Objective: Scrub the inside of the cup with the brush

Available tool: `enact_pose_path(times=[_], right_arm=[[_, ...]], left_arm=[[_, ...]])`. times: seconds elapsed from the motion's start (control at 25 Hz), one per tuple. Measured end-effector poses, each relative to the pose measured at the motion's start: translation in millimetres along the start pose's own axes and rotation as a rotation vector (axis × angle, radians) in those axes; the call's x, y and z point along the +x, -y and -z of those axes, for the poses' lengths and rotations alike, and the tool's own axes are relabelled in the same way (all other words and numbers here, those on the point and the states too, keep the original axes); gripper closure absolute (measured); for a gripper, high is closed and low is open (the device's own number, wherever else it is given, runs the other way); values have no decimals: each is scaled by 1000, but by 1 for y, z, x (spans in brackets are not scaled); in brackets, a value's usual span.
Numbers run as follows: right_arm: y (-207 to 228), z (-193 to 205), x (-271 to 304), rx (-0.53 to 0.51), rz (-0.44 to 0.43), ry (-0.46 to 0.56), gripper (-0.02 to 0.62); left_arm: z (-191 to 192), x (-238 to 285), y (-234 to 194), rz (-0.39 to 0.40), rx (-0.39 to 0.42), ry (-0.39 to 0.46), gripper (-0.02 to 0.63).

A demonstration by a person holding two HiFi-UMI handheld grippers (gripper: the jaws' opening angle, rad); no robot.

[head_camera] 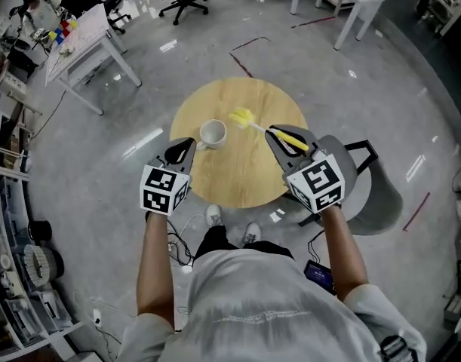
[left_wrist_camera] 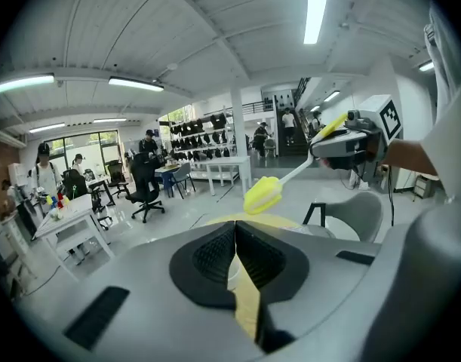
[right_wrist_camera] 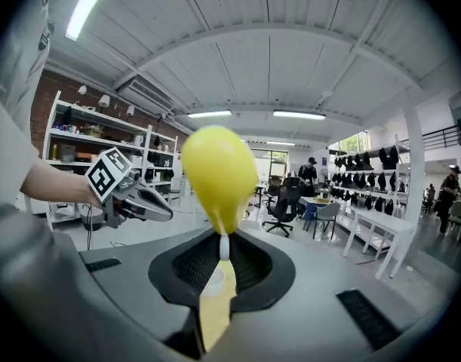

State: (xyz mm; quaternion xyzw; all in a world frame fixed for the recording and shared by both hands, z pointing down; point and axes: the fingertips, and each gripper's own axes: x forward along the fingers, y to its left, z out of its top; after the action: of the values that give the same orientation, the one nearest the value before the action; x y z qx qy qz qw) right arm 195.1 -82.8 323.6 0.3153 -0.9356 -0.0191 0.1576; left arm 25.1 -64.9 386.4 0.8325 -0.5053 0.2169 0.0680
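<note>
Looking down through the head view, I see the white cup (head_camera: 213, 133) standing upright on the round wooden counter (head_camera: 238, 176), left of centre in the frame, with the yellow head of the brush (head_camera: 246, 118) just to its right and a little higher in the picture, outside the cup. My right tool (head_camera: 279, 136) is clamped on the brush's yellow handle, the white stem and head reaching toward the upper left. My left tool (head_camera: 186, 143) has its jaws pressed together on nothing, its tip just beside the cup's lower left side, and I cannot tell whether they touch
</note>
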Motion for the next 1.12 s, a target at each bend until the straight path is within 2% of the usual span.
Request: enact_pose_path(times=[0.12,0.2,0.28,0.52,0.84,1.0,1.04,1.12], right_arm=[[-3,7,21,16,-19,-30,534],[-8,6,37,28,-25,-50,534],[-13,8,54,44,-30,-74,534],[-27,27,102,84,-50,-159,534],[-36,52,140,143,-37,-245,534],[-44,69,152,161,-66,-295,534],[-46,74,155,166,-68,-307,534],[-47,83,159,175,-65,-325,534]], left_arm=[[20,17,-18,20,-46,-25,583],[36,25,-32,49,-66,-46,518],[54,34,-44,87,-78,-70,508],[108,81,-51,259,-13,-178,439],[187,127,-49,415,-8,-339,434],[213,139,-36,483,-6,-376,436],[217,142,-34,493,3,-376,446],[221,145,-32,515,2,-362,509]])
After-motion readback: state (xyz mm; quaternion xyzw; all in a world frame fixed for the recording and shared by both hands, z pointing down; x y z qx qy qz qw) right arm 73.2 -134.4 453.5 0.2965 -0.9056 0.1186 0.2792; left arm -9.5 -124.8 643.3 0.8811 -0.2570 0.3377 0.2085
